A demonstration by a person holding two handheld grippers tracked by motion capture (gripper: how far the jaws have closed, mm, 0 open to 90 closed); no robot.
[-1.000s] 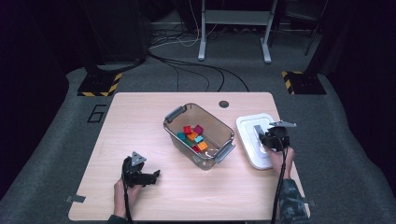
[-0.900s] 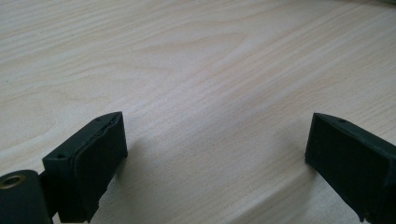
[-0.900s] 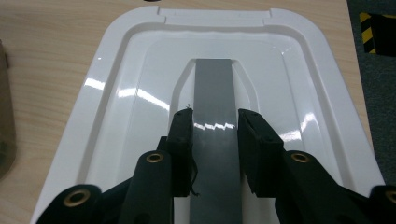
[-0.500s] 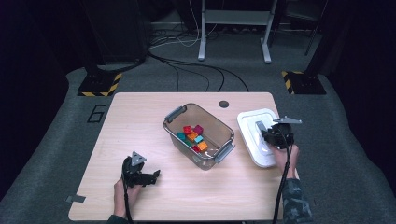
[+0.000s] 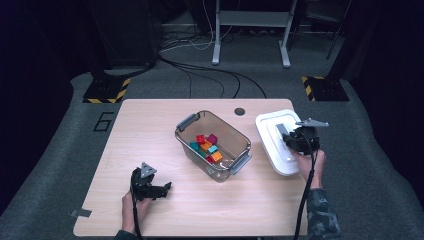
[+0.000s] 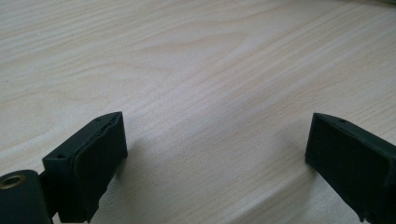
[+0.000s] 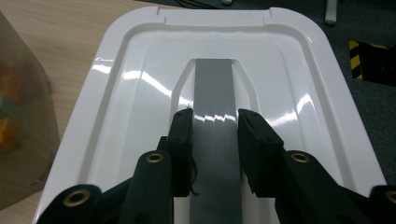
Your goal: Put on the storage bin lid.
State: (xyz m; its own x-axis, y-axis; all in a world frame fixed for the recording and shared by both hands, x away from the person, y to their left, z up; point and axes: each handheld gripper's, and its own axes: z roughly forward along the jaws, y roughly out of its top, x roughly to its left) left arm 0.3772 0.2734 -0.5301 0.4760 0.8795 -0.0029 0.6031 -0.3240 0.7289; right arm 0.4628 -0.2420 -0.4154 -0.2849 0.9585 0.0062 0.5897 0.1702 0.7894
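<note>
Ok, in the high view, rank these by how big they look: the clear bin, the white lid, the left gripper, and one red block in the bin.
1. Clear bin and white lid: close in size; the bin looks slightly larger, but I wouldn't rank them firmly.
2. Left gripper, well below both.
3. Red block, smallest by far.

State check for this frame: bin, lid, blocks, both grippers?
Clear bin: open, no lid on, grey latches at both ends.
White lid: off the bin, gripped by its grey handle.
Coloured blocks: loose inside the bin.
Right gripper: shut on the handle.
Left gripper: open, holding nothing, over the table.
</note>
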